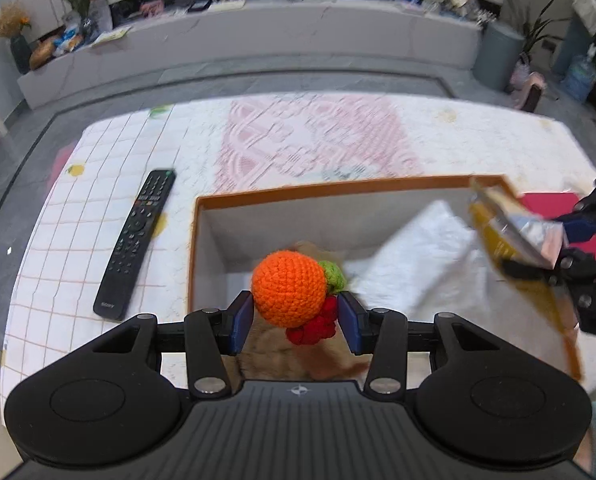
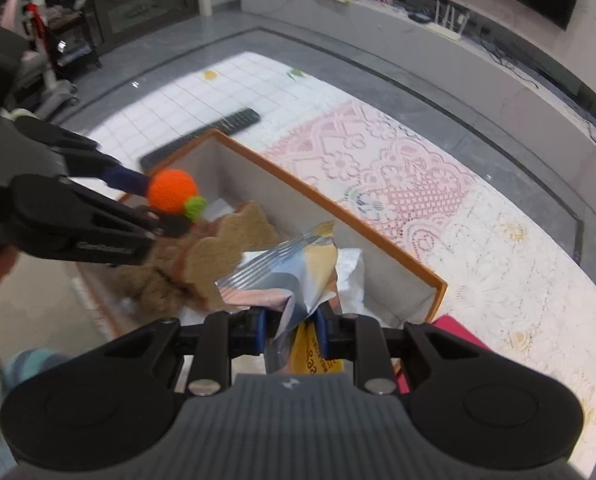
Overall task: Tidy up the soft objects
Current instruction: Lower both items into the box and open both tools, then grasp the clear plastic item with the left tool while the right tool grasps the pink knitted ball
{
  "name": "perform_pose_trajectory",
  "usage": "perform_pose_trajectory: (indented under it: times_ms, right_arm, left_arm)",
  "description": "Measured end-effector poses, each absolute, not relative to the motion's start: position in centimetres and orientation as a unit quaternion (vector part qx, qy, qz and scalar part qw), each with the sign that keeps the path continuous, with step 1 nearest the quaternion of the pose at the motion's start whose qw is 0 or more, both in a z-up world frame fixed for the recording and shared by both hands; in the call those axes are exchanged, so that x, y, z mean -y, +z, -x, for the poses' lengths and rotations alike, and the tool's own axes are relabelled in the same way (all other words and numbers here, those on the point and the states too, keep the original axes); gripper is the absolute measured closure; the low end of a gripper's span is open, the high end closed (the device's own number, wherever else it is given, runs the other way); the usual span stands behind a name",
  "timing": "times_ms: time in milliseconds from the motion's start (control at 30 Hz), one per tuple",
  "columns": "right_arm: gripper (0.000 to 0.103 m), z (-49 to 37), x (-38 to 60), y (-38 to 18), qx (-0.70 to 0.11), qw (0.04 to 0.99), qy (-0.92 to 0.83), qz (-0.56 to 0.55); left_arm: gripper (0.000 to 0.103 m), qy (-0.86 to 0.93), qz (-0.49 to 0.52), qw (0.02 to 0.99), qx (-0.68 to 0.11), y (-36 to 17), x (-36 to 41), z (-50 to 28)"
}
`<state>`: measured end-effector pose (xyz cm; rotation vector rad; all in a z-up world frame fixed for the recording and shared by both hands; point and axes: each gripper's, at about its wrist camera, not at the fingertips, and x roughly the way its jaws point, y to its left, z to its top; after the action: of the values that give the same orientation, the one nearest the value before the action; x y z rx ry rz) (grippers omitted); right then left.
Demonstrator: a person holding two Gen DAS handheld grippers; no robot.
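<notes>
Clamped in my left claw (image 1: 295,322), the crochet orange (image 1: 289,288) hangs over the box (image 1: 338,190), while at three o'clock my right claw (image 2: 290,332) pinches a snack bag (image 2: 298,276) whose slick foil could slip out.

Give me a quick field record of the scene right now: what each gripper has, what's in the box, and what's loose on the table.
left gripper: shut on crochet orange toy, above the box
right gripper: shut on yellow-and-silver snack bag, at the box's edge
box: orange-rimmed, open; holds a brown plush toy and a white bag
remote control: on the tablecloth, outside the box
pink item: beside the box, partly hidden
</notes>
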<state>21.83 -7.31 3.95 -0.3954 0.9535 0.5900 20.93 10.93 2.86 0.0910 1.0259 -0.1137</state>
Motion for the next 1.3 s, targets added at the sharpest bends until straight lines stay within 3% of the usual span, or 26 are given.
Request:
perform_pose_trajectory:
  times_ms: [333, 500, 700, 900, 1167, 1300]
  right_arm:
    - [0.081, -26.5, 5.6, -1.2, -0.475, 0.825, 0.226, 0.208]
    - [0.078, -26.7, 5.6, -2.7, -0.484, 0.820, 0.225, 0.206]
    - [0.066, -26.4, 6.3, -2.5, -0.488, 0.820, 0.228, 0.194]
    - [0.049, -25.1, 6.7, -1.1, -0.484, 0.820, 0.236, 0.193]
    - [0.048, -22.9, 8.2, 1.1, -0.475, 0.828, 0.247, 0.167]
    - [0.048, -21.0, 9.8, 1.9, -0.459, 0.836, 0.251, 0.167]
  left_arm:
    - [0.051, -0.021, -0.063, 0.852, -0.519, -1.9, -11.6, -24.2]
    - [0.043, -0.013, -0.082, 0.857, -0.509, -2.1, -11.4, -24.5]
    - [0.030, -0.017, -0.087, 0.863, -0.497, -1.7, -11.4, -24.2]
    - [0.023, -0.014, -0.081, 0.864, -0.497, -0.8, -11.1, -23.9]
    - [0.023, -0.017, -0.105, 0.882, -0.460, 1.8, -10.7, -21.4]
    - [0.032, -0.032, -0.104, 0.888, -0.446, 3.2, -10.0, -19.6]
